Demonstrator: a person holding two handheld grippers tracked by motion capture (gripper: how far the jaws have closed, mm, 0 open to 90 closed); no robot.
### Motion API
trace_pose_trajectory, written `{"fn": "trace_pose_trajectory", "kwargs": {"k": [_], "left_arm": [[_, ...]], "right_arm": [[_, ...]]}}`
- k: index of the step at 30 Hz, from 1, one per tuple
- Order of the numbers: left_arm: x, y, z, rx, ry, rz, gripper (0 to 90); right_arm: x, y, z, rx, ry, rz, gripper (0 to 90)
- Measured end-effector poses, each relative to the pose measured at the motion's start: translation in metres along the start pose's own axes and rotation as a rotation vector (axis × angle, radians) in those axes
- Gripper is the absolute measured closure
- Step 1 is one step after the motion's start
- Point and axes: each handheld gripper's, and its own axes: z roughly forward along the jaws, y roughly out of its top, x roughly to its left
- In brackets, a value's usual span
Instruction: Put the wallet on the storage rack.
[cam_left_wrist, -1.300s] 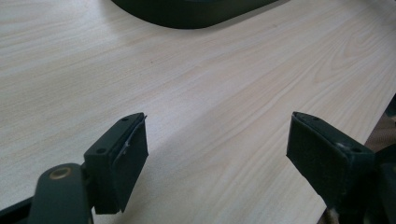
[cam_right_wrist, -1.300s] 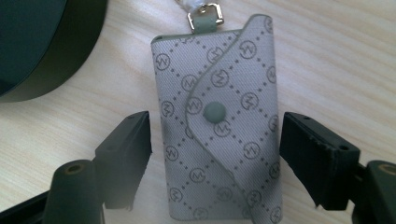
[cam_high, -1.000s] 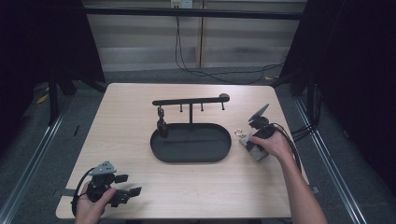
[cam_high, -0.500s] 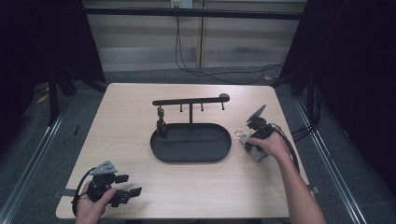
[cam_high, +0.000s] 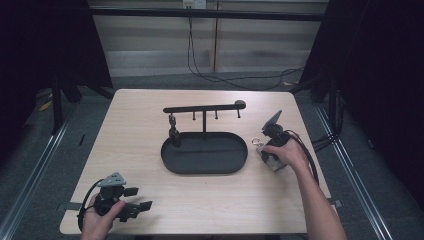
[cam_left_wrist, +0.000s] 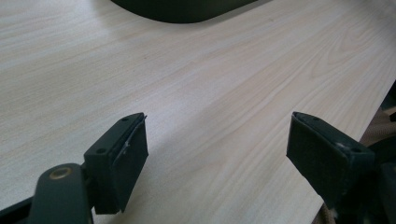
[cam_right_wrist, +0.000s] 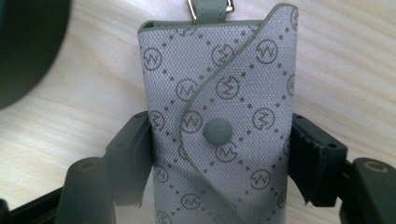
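A grey patterned key pouch (cam_right_wrist: 219, 116) with a snap button lies flat on the table at the right (cam_high: 269, 161), with a metal ring (cam_high: 256, 141) at its far end. My right gripper (cam_right_wrist: 219, 154) reaches down over it. Its jaws have just been closing, and both pads now press on the pouch's long sides. My left gripper (cam_high: 140, 198) rests at the table's front left, held in a hand. Its jaws stand wide open (cam_left_wrist: 217, 149) over bare wood with nothing between them.
A black oval tray (cam_high: 205, 169) sits mid-table and carries a post with a hook bar (cam_high: 205, 108). A small dark thing (cam_high: 173, 132) hangs under the bar's left end. The right gripper's cable runs off the table's right edge (cam_high: 312, 150).
The right hand has barely shifted over the pouch. The left hand and its gripper have stayed put.
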Motion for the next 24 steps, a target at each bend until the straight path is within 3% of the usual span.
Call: {"fn": "trace_pose_trajectory", "kwargs": {"k": [13, 17, 24], "left_arm": [[-0.001, 0.000, 0.000, 0.003, -0.001, 0.005, 20.4], [0.001, -0.001, -0.002, -0.003, 0.004, -0.014, 20.3], [0.000, 0.000, -0.001, 0.009, -0.004, 0.003, 20.2]], "right_arm": [[-0.004, -0.005, -0.019, -0.055, 0.031, 0.056, 32.5], [-0.008, -0.008, -0.026, -0.068, 0.040, 0.075, 32.5], [-0.007, -0.008, -0.043, -0.075, 0.026, 0.080, 32.5]]}}
